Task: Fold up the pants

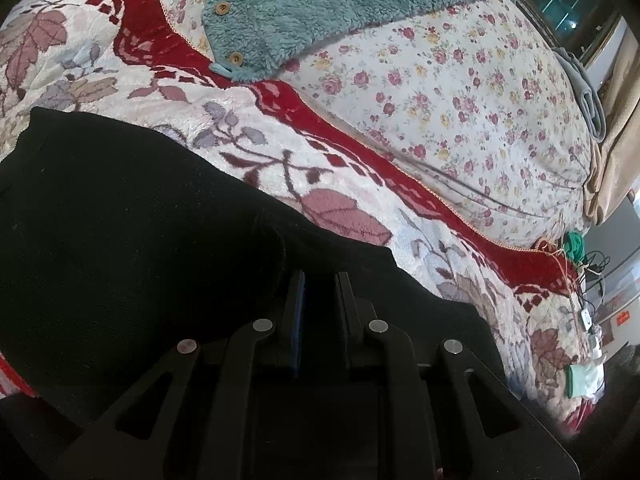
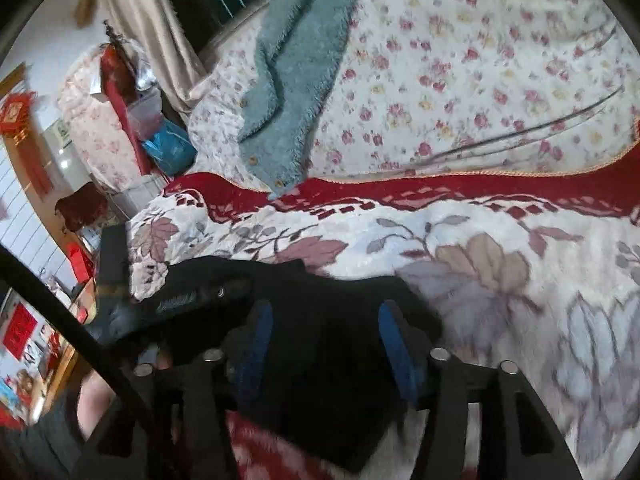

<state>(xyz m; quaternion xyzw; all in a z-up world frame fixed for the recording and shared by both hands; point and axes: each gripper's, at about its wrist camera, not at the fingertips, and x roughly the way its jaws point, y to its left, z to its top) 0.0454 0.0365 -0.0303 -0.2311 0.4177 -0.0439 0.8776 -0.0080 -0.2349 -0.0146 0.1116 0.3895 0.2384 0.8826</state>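
Pants (image 1: 120,240), black, are seen on the blanket (image 1: 280,152) of the bed, near its front edge. One pair is counted, one teal fleece garment (image 1: 320,12) farther back, and two tongs. The left tongs (image 1: 320,280) are nearly together and appear clamped on an edge of the pants. The right tongs (image 2: 326,316) are wide apart, with black cloth lying between the pads (image 2: 394,344) but not pressed. The fold seems to be laid down already on this side, so a release is judged to be in hand. For doing it well, the right tongs should be lifted straight off, so that no cloth is dragged, while the left grip is kept steady.
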